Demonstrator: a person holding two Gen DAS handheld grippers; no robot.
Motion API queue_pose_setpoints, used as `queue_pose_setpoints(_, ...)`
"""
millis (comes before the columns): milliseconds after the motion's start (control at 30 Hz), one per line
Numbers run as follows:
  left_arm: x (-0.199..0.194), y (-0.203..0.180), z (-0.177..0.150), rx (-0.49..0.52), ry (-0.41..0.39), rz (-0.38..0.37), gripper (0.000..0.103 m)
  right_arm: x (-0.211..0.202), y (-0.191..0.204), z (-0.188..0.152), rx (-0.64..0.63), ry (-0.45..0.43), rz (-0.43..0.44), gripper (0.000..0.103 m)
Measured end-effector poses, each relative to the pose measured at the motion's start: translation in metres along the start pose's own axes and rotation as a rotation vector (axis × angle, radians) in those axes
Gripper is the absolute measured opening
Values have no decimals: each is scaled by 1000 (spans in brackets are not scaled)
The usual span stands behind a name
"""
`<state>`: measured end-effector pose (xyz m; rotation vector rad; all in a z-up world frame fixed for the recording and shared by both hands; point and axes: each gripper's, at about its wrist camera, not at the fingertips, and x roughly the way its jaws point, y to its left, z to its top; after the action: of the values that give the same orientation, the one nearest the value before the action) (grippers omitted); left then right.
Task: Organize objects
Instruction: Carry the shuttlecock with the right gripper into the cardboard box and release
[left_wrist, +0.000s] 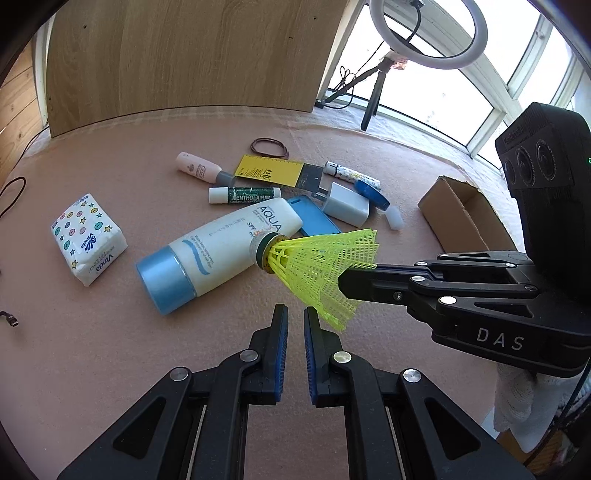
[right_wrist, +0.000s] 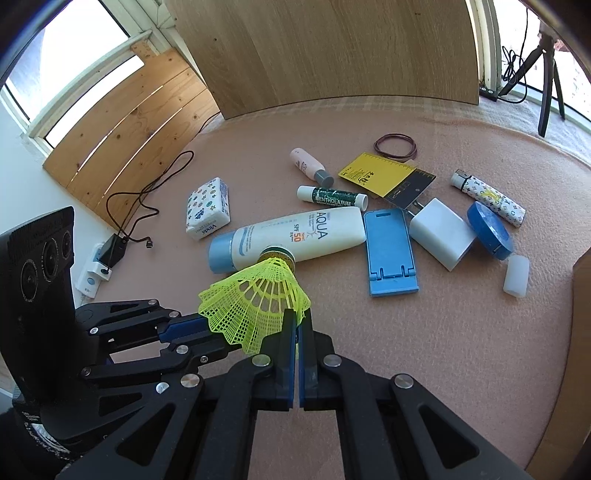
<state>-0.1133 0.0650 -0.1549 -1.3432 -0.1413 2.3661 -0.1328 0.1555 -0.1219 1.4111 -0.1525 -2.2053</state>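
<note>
Nearest the lens: left claw (left_wrist: 295, 321), clenched on nothing, only a thin slit between the blue pads. Just to its right, right claw (right_wrist: 296, 321), pinched tight on the rim of the shuttlecock (left_wrist: 314, 266) skirt. Held clear of the mat (left_wrist: 110, 350), cork end pointing away and hanging in front of the tube (left_wrist: 221, 251), lower rim of the skirt just beside the left claw but not between its pads. Judged very light, almost no weight for the grip. Soft and springy in the yellow plastic mesh, a little flattened at the pinch; likely to bend, not to break, yet better not squeezed harder. Stiffer at the cork and the thin ribs near it, so a safer place in case of a second grip. Easy to swing or twist around such a small pinch, so to be carried slowly. For a place to put it, probably the open box (left_wrist: 461, 210) at the far right, well apart from both claws. Between here and there: stand (right_wrist: 391, 251), charger (right_wrist: 439, 232), tape (right_wrist: 489, 232) and a white cap (right_wrist: 516, 275), all low on the mat, easy to pass over. Further left, tissue pack (left_wrist: 88, 240), lip balm (right_wrist: 332, 195), pink bottle (right_wrist: 310, 166), well apart from that path. Nothing tall in the way; only the left claw close beside the skirt, better moved aside first.
</note>
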Motion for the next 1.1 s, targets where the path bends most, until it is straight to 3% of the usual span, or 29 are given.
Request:
queue_pose_setpoints(233,-11,-42,22,76,-41,-30,8,-38,-17,-1,30,-63,-27,1)
queue_pose_setpoints(600,-5,-153,55,231,-86,-152,8,-121,-71,-24,121,-186,-110,1)
queue_pose_setpoints(900,15,-234,50,320,-61,-239,8,-175,-116,-63,214,-240,-195,1)
queue_pose_setpoints(1100,34,-266,42,363,-31,-267,8,-195,-139,-88,265,-254,-235,1)
